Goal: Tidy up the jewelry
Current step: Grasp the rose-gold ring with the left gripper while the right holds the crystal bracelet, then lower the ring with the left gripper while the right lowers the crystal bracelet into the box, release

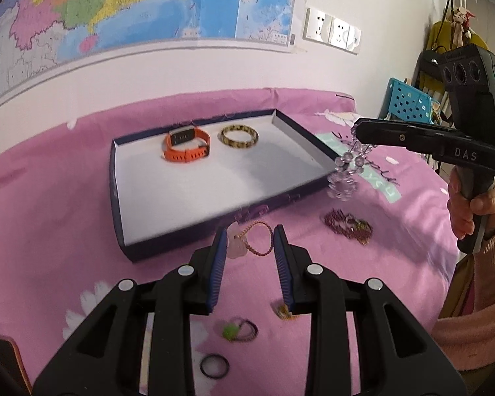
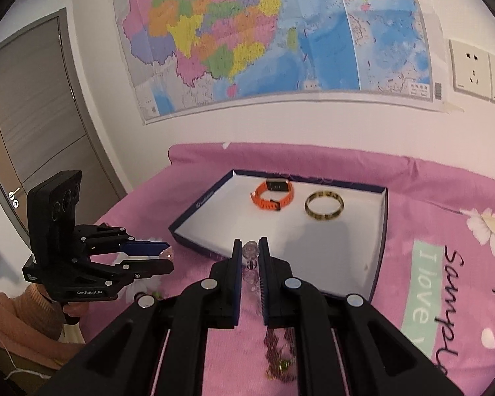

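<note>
Beads of the crystal bracelet (image 2: 250,257) dangle clenched in my right hand-held gripper (image 2: 250,247), the tray (image 2: 194,206) just ahead; my left hand-held gripper (image 1: 250,236) hangs released.

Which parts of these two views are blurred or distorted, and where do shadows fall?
Left wrist view: the clear bead bracelet hanging from the right claw is motion-smeared, and the fisheye bends the wall map. Right wrist view: the shallow dark-blue box shows soft grey shadow on its white floor; the dark red bead strand below the claw is blurred.
</note>
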{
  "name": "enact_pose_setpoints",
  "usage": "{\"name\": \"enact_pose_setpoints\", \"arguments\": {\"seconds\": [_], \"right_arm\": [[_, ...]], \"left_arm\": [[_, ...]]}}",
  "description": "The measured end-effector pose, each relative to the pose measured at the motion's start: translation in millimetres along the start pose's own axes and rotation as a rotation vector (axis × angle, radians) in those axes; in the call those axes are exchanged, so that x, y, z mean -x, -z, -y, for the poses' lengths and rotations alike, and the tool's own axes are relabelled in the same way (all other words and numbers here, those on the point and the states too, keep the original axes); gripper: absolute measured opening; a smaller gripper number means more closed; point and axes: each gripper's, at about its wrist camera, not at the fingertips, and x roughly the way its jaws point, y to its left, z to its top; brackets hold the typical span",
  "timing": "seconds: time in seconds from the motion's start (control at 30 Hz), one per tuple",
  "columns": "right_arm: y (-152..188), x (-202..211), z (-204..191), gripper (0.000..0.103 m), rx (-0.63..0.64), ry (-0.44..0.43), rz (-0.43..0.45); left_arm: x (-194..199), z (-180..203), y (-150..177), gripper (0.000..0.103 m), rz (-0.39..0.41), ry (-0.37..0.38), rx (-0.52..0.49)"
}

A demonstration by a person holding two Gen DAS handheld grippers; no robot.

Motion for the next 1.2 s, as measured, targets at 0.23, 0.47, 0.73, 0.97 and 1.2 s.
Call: {"name": "enact_pose_setpoints", "arguments": {"seconds": [0.23, 0.47, 0.73, 0.97, 1.2], "right_arm": [[-23.4, -17.0, 9.0, 0.008, -0.008, 0.000, 0.013], [-41.3, -46.6, 23.7, 0.008, -0.038, -0.005, -0.003], [-50.9, -81.6, 36.3, 0.008, -0.076, -0.007, -0.030], [-55.6, -106.6, 49.5, 0.008, -0.149, -0.035, -0.043], [-49.1, -123.0, 68.4, 0.008, -0.215, -0.010, -0.070]], "left_arm": [[-10.3, -17.8, -22.8, 0.029, 0.013, -0.020, 0.021], [-33.2, -33.6, -44.1, 0.029, -0.003, -0.059, 0.030], [-65.7, -42.2, -59.3, 0.029, -0.041, -0.096, 0.028], [-93.3, -50.1, -66.6, 0.029, -0.087, -0.127, 0.039], [-116.4, -57.4, -69.6, 0.029, -0.128, -0.143, 0.055]]}}
